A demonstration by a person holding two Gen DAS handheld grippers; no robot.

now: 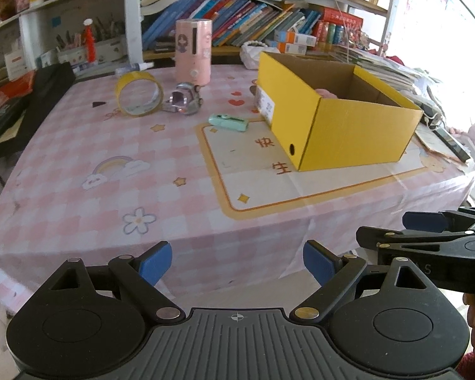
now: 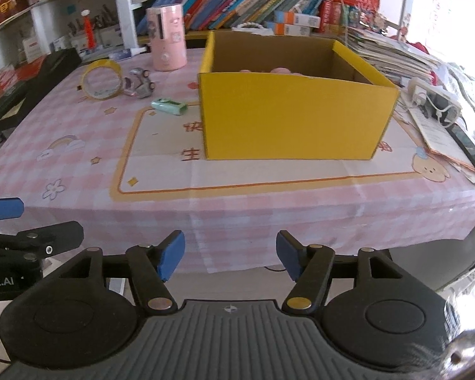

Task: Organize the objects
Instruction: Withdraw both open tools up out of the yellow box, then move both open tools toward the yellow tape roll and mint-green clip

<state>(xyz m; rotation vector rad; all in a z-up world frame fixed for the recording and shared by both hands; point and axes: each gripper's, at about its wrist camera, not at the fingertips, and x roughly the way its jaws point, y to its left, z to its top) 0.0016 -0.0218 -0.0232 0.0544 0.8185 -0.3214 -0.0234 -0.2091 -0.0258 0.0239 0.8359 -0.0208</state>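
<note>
The left gripper (image 1: pixel 237 261) stands wide apart, and nothing is between its blue pads (image 1: pixel 156 264). The right gripper (image 2: pixel 230 258) is also parted, a little less wide, and it holds nothing and touches nothing. No earlier picture is there to compare. Both tools hang in front of the near edge of the table (image 2: pixel 269 224), above the hanging cloth, not over the tabletop.

The tablecloth (image 1: pixel 79 145) is smooth, pink and white checked, with printed stars, a flower and a rainbow. On it stands a yellow cardboard box (image 2: pixel 294 114), open at the top, with sharp straight corners and plain brown inner walls; something pink lies inside, but it is hard to tell what. Left of the box lie a small mint-green flat object (image 1: pixel 228 122), a shiny silver toy car (image 1: pixel 184 98) and a roll of yellow tape (image 1: pixel 139 93) standing on its edge, touching or just beside the car. Behind them is a pink cylinder container (image 1: pixel 193 51).

Between the near table edge and the box the cloth is bare. The right edge is crowded with papers and a power strip (image 2: pixel 433 98).
</note>
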